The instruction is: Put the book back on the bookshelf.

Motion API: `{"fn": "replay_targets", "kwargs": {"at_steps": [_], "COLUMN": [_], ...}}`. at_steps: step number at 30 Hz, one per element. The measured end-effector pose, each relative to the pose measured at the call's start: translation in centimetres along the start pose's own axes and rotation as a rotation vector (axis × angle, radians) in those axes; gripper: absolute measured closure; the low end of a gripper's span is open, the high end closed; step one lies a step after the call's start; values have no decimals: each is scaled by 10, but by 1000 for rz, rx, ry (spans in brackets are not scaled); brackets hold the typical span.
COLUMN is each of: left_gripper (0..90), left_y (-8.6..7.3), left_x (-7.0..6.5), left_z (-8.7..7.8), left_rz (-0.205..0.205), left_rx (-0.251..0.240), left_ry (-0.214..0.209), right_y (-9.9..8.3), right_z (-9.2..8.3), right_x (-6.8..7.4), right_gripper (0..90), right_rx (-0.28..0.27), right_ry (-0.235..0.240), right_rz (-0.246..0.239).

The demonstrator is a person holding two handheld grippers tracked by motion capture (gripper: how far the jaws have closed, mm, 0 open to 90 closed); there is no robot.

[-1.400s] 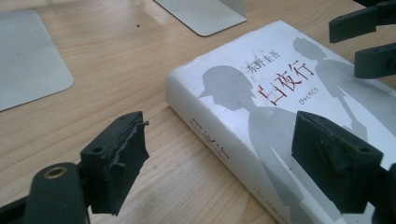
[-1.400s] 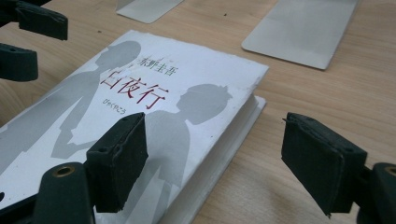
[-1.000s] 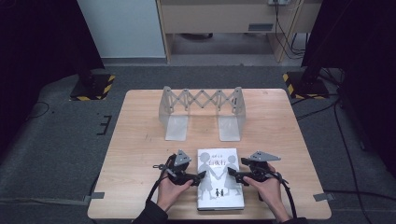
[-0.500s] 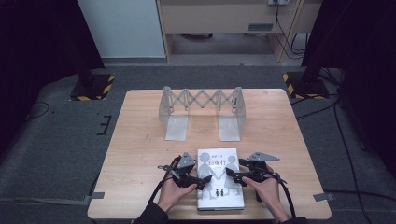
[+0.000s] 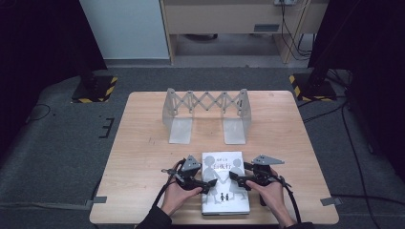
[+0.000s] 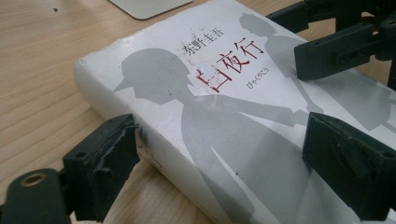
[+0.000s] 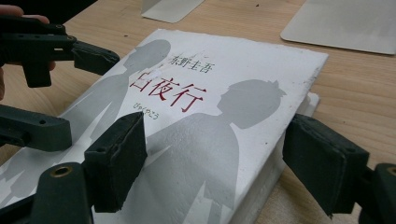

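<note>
A white paperback book (image 5: 224, 191) with grey silhouettes and red characters lies flat near the table's front edge. My left gripper (image 5: 205, 186) straddles its left spine edge. One jaw sits beside the spine (image 6: 140, 135) and the other hovers over the cover (image 6: 224, 116). Its jaws have just been opening, and the book's edge is between them, with no pad seen pressing on it. My right gripper (image 5: 237, 180) is open over the book's right edge (image 7: 280, 154), one jaw above the cover and one past the edge. Each gripper view also shows the other gripper farther off: the right gripper (image 6: 336, 51) and the left gripper (image 7: 70, 93).
An expandable metal book rack (image 5: 205, 112) with two flat base plates stands at the middle back of the wooden table (image 5: 143, 143). Bare wood lies between the rack and the book. Dark floor and cables surround the table.
The left gripper's jaws have spread slightly at the book's left edge. The hands and the book stay where they were.
</note>
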State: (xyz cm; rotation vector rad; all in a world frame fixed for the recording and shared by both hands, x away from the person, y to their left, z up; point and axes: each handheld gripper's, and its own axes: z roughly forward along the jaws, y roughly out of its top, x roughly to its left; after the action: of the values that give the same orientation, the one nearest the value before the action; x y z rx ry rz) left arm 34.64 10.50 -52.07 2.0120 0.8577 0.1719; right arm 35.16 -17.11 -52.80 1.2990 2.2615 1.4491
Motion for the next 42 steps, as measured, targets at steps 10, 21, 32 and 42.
{"fn": "replay_targets", "kwargs": {"at_steps": [10, 21, 32, 42], "left_gripper": [142, 201, 203, 192], "left_y": [-1, -1, -2, -2], "left_x": [5, 19, 22, 27], "left_z": [-9, -27, -30, -32], "left_rz": [-36, -8, -36, -46], "left_rx": [-3, -35, -59, -88], "left_ry": [31, 70, 85, 104], "right_y": [5, 17, 20, 20], "right_z": [-3, -5, 0, 5], "right_x": [2, 7, 11, 13], "right_gripper": [263, 268, 266, 261], "right_rx": [-18, -84, -85, -71], "right_ry": [-6, 23, 35, 54], "right_rz": [-14, -10, 8, 33]}}
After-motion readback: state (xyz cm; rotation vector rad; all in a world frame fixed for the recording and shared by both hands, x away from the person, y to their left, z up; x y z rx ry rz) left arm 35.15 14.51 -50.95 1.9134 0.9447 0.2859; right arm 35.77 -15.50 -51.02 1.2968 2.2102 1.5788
